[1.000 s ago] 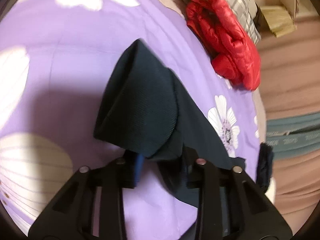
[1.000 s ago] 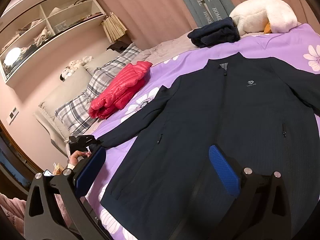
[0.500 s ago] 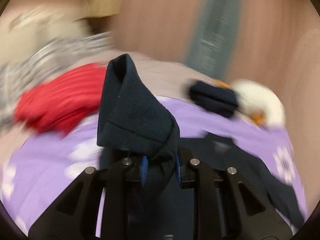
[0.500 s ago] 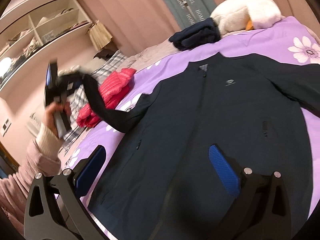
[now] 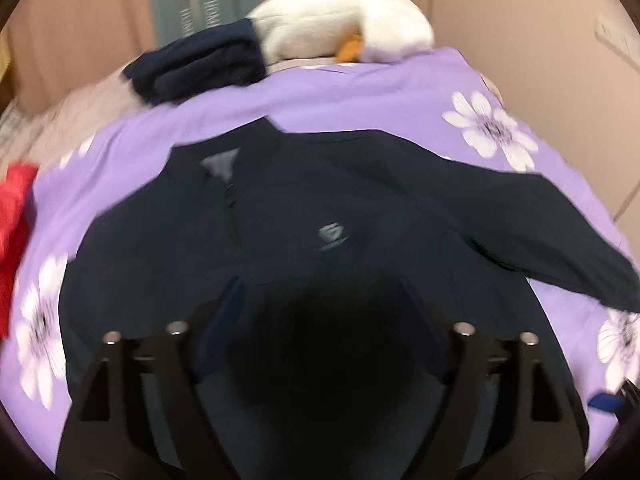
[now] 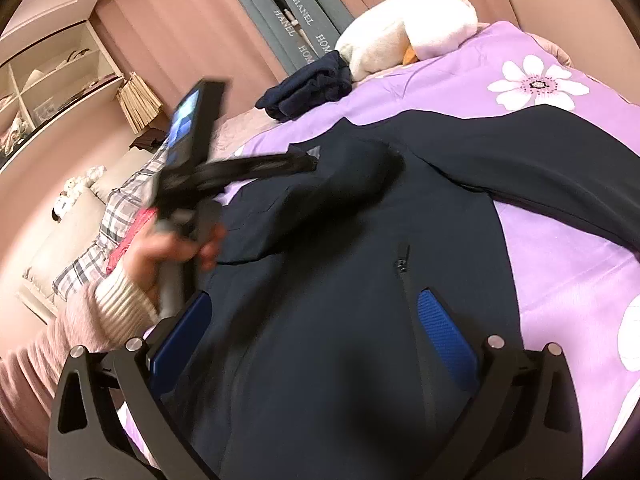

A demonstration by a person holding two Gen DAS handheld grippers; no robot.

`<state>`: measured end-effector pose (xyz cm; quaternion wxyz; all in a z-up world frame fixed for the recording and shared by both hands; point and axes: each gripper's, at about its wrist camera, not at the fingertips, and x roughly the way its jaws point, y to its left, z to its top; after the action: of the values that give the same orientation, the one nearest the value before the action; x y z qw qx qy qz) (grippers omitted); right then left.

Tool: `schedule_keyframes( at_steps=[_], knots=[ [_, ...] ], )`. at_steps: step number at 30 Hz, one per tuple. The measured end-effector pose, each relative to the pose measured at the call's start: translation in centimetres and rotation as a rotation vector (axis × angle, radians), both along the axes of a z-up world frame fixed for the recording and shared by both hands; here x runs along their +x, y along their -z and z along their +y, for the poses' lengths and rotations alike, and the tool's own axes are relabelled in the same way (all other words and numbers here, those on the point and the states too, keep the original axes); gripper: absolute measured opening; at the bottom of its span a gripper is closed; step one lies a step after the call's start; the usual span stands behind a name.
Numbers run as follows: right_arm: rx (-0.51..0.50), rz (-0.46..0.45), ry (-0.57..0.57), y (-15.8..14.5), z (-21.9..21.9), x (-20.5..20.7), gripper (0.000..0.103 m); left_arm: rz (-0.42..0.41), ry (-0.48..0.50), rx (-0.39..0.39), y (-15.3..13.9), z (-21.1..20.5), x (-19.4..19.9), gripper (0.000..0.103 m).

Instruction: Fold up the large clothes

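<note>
A large dark navy jacket (image 5: 360,208) lies front up on the purple flowered bedspread (image 5: 380,96); it also shows in the right wrist view (image 6: 360,280). My left gripper (image 5: 324,312) is open over the jacket's chest, with the dark sleeve cuff (image 5: 328,344) lying loose between its spread fingers. In the right wrist view the left gripper (image 6: 308,164) hangs over the folded-in sleeve (image 6: 320,204). My right gripper (image 6: 312,320) is open and empty above the jacket's lower front. The other sleeve (image 5: 540,224) lies spread out to the right.
A folded navy garment (image 5: 200,64) and a white plush duck (image 5: 344,16) lie at the far edge of the bed. A red puffer jacket (image 5: 12,216) and plaid pillows (image 6: 116,208) are on the left. Pink curtains and a shelf (image 6: 52,80) stand behind.
My left gripper carried the sleeve from the bed's left side over the jacket's chest and opened, so the cuff is loose. The right gripper stayed open, shifting slightly.
</note>
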<state>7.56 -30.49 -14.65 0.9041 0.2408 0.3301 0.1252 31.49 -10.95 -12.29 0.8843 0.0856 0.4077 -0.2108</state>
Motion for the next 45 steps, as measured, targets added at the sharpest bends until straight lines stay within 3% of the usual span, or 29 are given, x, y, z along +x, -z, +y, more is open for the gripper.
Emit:
schedule_keyframes(
  at_steps=[7,10,15,17,18,19,21,22,25,27,30,32,33,35,37,40,42,45],
  knots=[
    [0.019,0.041,-0.001,0.7,0.0,4.5,0.102,0.095,-0.301,-0.202,1.4,15.6,0.9,0.082],
    [0.021,0.080,0.028,1.7,-0.4,8.6,0.102,0.196,-0.427,-0.360,4.1,21.9,1.3,0.082],
    [-0.069,0.187,0.167,4.0,-1.6,14.7,0.102,0.320,-0.526,-0.568,8.2,25.5,3.1,0.079],
    [-0.068,0.213,0.186,5.0,-1.9,16.7,0.099,0.338,-0.574,-0.611,9.4,26.0,3.7,0.068],
    [-0.044,0.226,0.176,5.6,-2.0,17.7,0.083,0.331,-0.603,-0.621,9.8,26.2,4.1,0.058],
    [-0.030,0.237,0.170,5.8,-2.1,18.4,0.056,0.321,-0.635,-0.624,10.0,26.3,4.6,0.044],
    [-0.016,0.265,0.154,6.2,-2.0,20.0,0.029,0.309,-0.673,-0.629,10.5,26.8,5.2,0.030],
    [-0.021,0.257,0.136,5.9,-1.7,20.7,0.019,0.292,-0.699,-0.626,10.5,27.2,5.6,0.026],
    [-0.057,0.146,0.109,3.1,-1.0,21.1,0.012,0.273,-0.728,-0.664,10.9,28.2,5.6,0.022],
    [-0.054,0.134,0.119,2.6,-1.3,20.8,0.012,0.266,-0.726,-0.665,11.3,28.3,5.5,0.021],
    [-0.133,0.236,0.103,5.0,-1.6,20.5,0.014,0.261,-0.703,-0.636,11.4,28.6,4.9,0.020],
    [-0.181,0.265,0.076,6.4,-1.8,19.9,0.034,0.276,-0.671,-0.579,11.0,28.7,4.7,0.024],
    [-0.174,0.260,0.067,6.5,-2.4,19.3,0.038,0.277,-0.662,-0.547,10.6,28.8,4.5,0.032],
    [-0.181,0.252,0.081,5.8,-3.5,18.3,0.043,0.266,-0.626,-0.451,9.5,28.8,3.6,0.037],
    [-0.254,0.241,0.136,4.5,-4.3,17.4,0.046,0.214,-0.611,-0.312,8.0,28.5,2.3,0.062],
    [-0.299,0.151,0.156,2.0,-4.5,16.0,0.046,0.112,-0.570,-0.198,5.8,27.6,1.0,0.064],
    [-0.285,0.091,0.079,0.9,-2.9,16.0,0.046,0.091,-0.518,-0.180,4.9,26.0,1.0,0.065],
    [-0.262,0.092,-0.049,1.7,0.2,17.4,0.046,0.094,-0.438,-0.161,4.7,22.7,1.9,0.066]
  ],
)
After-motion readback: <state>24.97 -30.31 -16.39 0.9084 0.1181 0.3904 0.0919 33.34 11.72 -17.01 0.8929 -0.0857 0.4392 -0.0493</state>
